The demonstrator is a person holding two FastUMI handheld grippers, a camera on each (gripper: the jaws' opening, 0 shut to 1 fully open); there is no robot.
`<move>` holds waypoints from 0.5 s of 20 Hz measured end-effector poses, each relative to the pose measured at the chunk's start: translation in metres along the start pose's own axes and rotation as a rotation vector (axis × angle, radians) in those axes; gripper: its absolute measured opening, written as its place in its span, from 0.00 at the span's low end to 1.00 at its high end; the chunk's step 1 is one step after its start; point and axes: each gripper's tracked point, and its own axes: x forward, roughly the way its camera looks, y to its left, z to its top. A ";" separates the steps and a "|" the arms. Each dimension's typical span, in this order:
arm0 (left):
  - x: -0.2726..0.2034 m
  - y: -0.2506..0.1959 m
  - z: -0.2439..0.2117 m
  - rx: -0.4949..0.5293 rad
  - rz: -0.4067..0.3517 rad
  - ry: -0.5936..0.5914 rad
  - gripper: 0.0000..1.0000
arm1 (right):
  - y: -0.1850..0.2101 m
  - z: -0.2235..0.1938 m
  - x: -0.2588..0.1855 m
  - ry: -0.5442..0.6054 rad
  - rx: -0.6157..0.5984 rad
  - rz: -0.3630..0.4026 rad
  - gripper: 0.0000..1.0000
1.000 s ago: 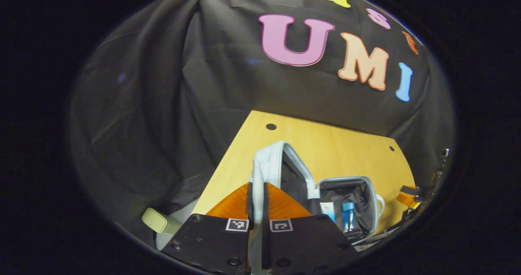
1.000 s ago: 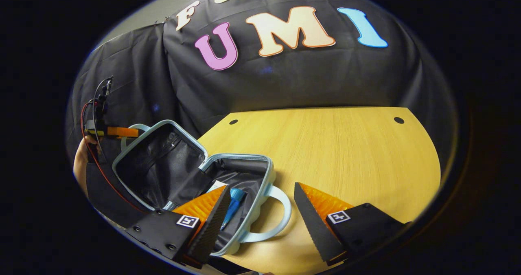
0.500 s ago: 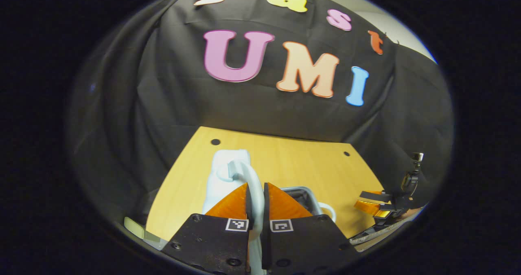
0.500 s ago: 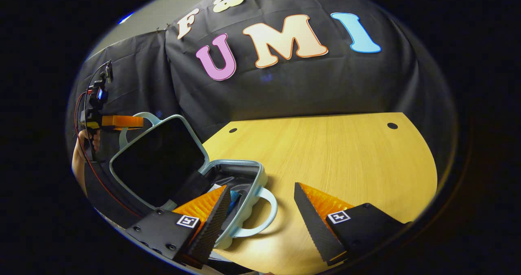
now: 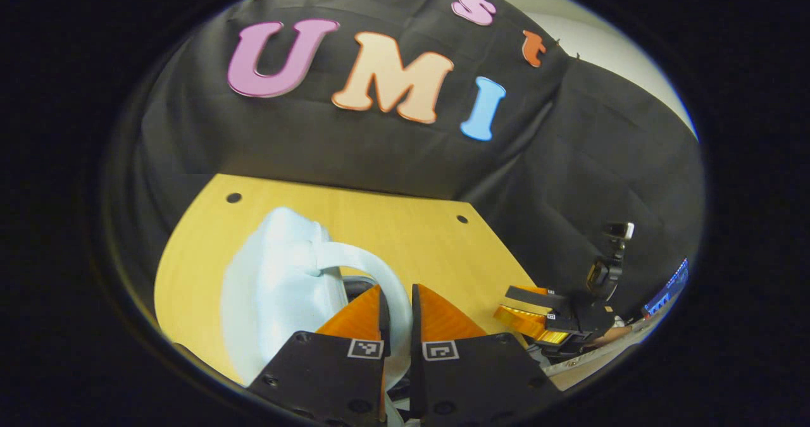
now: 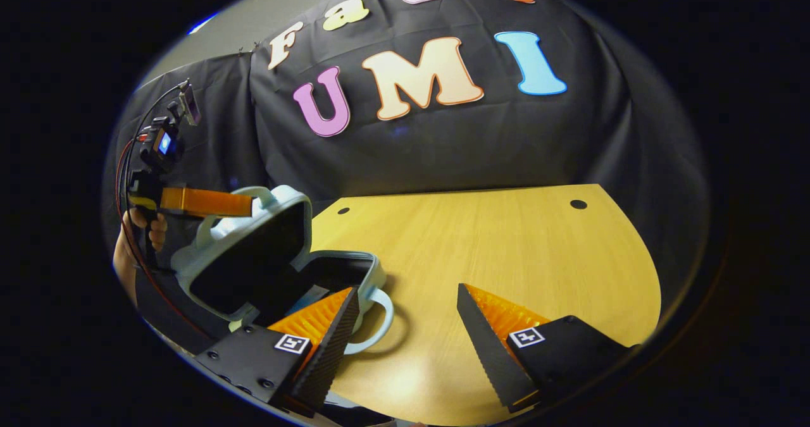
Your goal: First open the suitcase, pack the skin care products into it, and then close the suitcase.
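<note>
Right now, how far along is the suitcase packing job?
Suitcase already opened; whether products are inside can't be told now. In hand: the left gripper clamps the lid handle, lid partly lowered. Right gripper is open over the table. Left: shut the lid fully.

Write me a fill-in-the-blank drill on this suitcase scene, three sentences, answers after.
1. The left gripper is shut on the lid's ____.
2. The suitcase lid is partly ____, not yet shut.
3. The right gripper hangs ____ above the wooden table, holding nothing.

Answers: handle; lowered; open
</note>
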 end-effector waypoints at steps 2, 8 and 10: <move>0.018 -0.018 -0.024 0.005 -0.028 0.066 0.08 | -0.012 -0.001 -0.010 -0.003 0.002 -0.016 0.98; 0.065 -0.030 -0.086 0.038 0.001 0.195 0.10 | -0.045 -0.008 -0.038 -0.013 0.024 -0.065 0.98; 0.076 -0.031 -0.099 0.055 0.033 0.217 0.10 | -0.058 -0.011 -0.046 -0.008 0.019 -0.077 0.98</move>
